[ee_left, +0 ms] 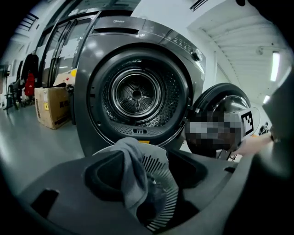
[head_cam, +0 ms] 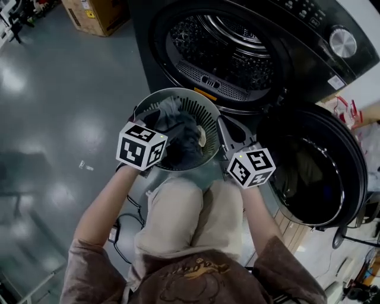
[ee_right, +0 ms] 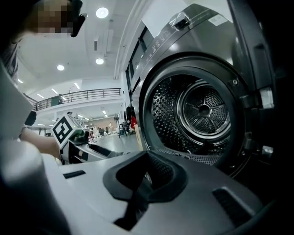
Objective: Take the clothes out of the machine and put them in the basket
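Observation:
The dryer's drum (head_cam: 231, 41) stands open and looks empty. Below its mouth sits a round slatted basket (head_cam: 178, 94) holding dark and grey clothes (head_cam: 178, 133). My left gripper (head_cam: 155, 127) hangs over the basket's left side. In the left gripper view its jaws (ee_left: 147, 173) stand apart, and a grey cloth (ee_left: 131, 170) is draped between them over the basket's slats (ee_left: 161, 188), with no pad pressing on it. My right gripper (head_cam: 230, 135) is at the basket's right rim. In the right gripper view its jaws (ee_right: 146, 183) are shut with nothing between them, facing the drum (ee_right: 202, 110).
The dryer's round door (head_cam: 314, 172) hangs open to the right, close to my right arm. A cardboard box (head_cam: 98, 15) stands on the grey floor left of the machine. A cable lies on the floor by the person's left knee (head_cam: 127, 219).

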Available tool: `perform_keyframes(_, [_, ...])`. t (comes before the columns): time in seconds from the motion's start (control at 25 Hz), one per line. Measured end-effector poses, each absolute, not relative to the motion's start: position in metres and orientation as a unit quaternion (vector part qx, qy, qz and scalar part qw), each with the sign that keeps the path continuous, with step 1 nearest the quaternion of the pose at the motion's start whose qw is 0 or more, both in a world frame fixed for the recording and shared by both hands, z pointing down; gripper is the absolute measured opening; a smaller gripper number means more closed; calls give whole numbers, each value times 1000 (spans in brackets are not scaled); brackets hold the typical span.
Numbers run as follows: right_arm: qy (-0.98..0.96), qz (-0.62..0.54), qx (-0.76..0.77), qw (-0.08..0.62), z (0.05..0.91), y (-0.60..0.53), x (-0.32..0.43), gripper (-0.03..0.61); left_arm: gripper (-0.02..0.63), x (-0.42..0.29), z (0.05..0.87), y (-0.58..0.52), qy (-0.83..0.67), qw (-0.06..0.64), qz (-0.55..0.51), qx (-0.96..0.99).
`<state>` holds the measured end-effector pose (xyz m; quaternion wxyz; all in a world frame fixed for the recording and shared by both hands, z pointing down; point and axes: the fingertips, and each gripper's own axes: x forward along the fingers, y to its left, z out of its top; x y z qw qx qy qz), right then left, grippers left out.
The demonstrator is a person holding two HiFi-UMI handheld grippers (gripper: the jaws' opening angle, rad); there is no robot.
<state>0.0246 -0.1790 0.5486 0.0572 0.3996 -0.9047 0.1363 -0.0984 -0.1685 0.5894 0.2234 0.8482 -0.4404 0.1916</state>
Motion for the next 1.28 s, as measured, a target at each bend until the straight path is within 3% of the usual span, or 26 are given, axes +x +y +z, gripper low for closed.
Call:
perform_keyframes(0.24, [-891,192,403,81,497,-182,14,-3,305,-99,564,-159,-404,295,250,829])
perform_keyframes(0.56, [-884,217,405,84,316,-190,-2,-3,308,-117,397,-153,-401,325,251,819])
perform_keyframes(0.96, [-884,204,414,75,100,-186,0,-3,308,-122,148,-159,-398,298,182,848])
perform_keyframes(1.28, [-886,174,424,70,16,-165,6,-3,311,-117,27,-146,-363,251,114,890])
